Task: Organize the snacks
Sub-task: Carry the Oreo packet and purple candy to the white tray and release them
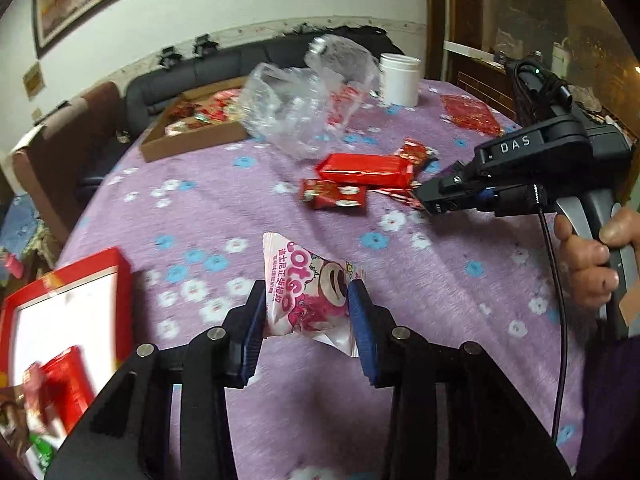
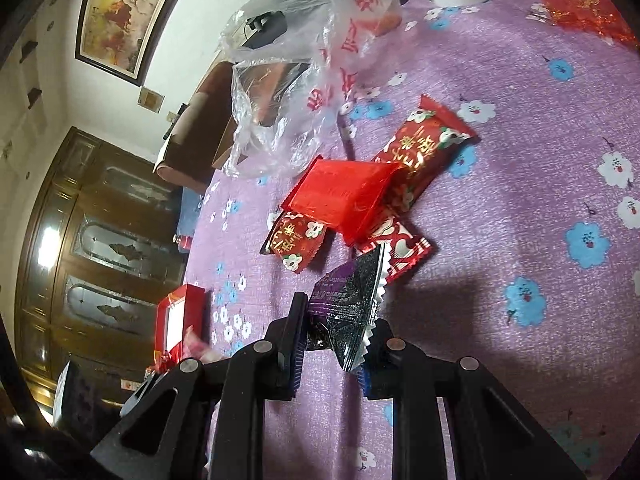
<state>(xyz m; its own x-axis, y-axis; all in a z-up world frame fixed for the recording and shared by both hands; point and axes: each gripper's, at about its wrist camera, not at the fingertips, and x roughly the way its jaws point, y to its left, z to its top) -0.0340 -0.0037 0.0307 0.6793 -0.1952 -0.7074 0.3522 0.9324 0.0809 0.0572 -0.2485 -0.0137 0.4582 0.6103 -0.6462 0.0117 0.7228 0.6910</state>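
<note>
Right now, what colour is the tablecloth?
Purple tablecloth with blue and white flowers; left wrist view shows it best.

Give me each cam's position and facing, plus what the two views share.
Left wrist: sits behind the left gripper, angled down across the purple tablecloth; its fingers clamp a pink snack packet; the right gripper and a hand show.
Right wrist: behind the right gripper, tilted, holding a dark packet.
Shared: red wrapped box, plastic bag, red tray.
</note>
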